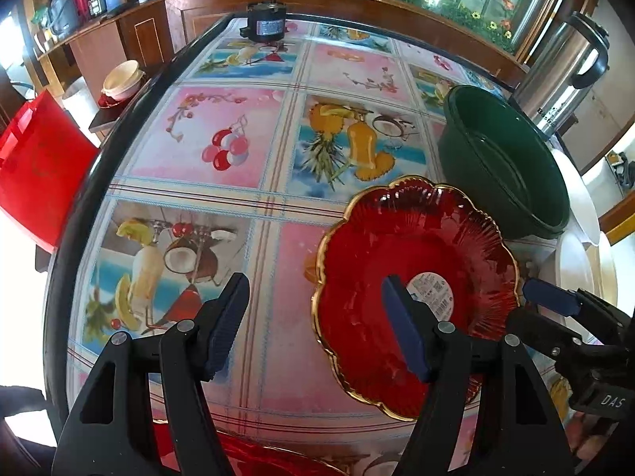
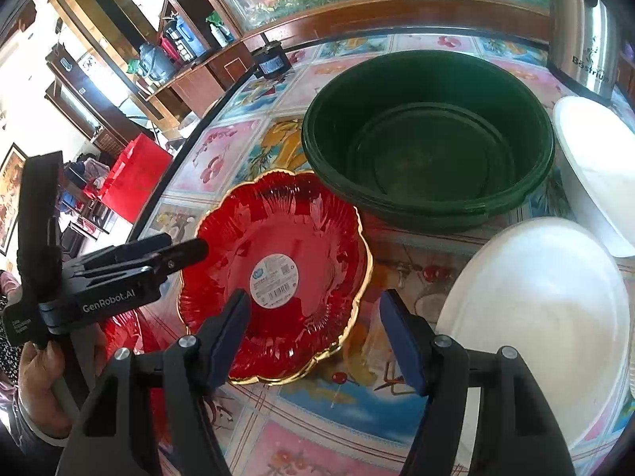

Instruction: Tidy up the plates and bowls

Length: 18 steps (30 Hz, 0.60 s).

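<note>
Both grippers hang just over the red plate (image 2: 278,273), which lies flat on the table (image 1: 222,238) right in front of the green basin (image 2: 428,139); its scalloped gold rim almost touches the basin's wall. Left gripper (image 1: 317,329) has its jaws spread wide and empty, one finger over the plate's label, the other over bare cloth. Right gripper (image 2: 315,337) is likewise spread and holds nothing, one finger above the plate's near rim. Judging by the task, the step in hand is picking this plate up: it seems best to slide one finger under the raised rim at the near edge, away from the basin, and pinch the rim squarely, since glassy ribbed ware may slip or tilt. White bowls (image 2: 547,317) sit just right of the plate and crowd that side. A second red plate (image 1: 254,460) peeks in below the left gripper. Behind the basin stands a steel urn (image 1: 563,79), and a small black motor (image 1: 265,22) rests at the table's far edge, well apart.
</note>
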Available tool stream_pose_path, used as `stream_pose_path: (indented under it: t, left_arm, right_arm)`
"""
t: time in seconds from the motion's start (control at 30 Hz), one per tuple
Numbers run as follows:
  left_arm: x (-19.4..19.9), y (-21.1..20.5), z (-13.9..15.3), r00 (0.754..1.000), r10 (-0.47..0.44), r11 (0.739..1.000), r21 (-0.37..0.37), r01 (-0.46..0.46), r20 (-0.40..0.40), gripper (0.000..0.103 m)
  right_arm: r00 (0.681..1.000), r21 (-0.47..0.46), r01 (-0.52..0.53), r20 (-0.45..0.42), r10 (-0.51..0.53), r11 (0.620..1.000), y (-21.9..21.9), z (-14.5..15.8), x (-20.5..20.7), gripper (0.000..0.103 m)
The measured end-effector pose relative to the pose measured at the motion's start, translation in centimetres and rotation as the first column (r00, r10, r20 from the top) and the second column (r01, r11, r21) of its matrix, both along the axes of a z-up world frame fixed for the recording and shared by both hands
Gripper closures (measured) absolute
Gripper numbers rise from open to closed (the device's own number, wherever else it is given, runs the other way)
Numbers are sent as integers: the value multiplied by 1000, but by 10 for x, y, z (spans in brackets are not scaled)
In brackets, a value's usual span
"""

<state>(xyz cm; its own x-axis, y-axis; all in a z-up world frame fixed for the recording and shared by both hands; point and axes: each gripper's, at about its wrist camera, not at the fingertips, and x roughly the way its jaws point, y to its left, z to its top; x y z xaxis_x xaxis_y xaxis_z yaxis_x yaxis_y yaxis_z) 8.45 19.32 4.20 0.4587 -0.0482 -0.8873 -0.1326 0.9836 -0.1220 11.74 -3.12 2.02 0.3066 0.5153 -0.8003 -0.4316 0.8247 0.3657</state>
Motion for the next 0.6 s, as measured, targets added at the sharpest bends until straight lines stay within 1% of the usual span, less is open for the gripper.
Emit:
stream_pose_path:
  t: [0.07,0.17,0.2,0.27,0.37,0.47,0.53,0.57,0.6]
  left_arm:
    - [0,2,0,1000,1,1000,-10,-1,-3,33]
    - [0,5,1,1000,7,999,-33,-7,-3,33]
    - [1,5,1,1000,6,999,-34,-6,-4,33]
    - [2,5,0,1000,1,999,-41,-2,-10,33]
    - [3,4,-1,1000,-12,997,-72,11,-19,33]
    - [2,2,0,1000,-13,999,-49,12,-13,33]
    - [2,3,0,1000,-9,999,-49,8,-6,33]
    - [2,3,0,1000,-6,999,-50,6,-6,33]
    - [2,3,-1,1000,-7,999,-49,7,-7,33]
  right_arm:
    - [1000,2,-1,2,1,1000,0,1,0,35]
    - [1000,-2,-5,16,5,1000,1,5,-2,24]
    - [1000,4,-2,12,2,1000,0,5,-2,23]
    - [1000,13,8,3,-8,1000,-1,5,-1,23]
    - [1000,9,8,14,-8,1000,-1,7,-1,23]
    - [1000,-3,-7,20,7,1000,2,8,-1,23]
    - [1000,-13,-14,23,15,1000,5,7,0,24]
    - [1000,-16,-16,27,16,1000,5,7,1,24]
    - [999,-22,-18,29,19,1000,6,6,1,29]
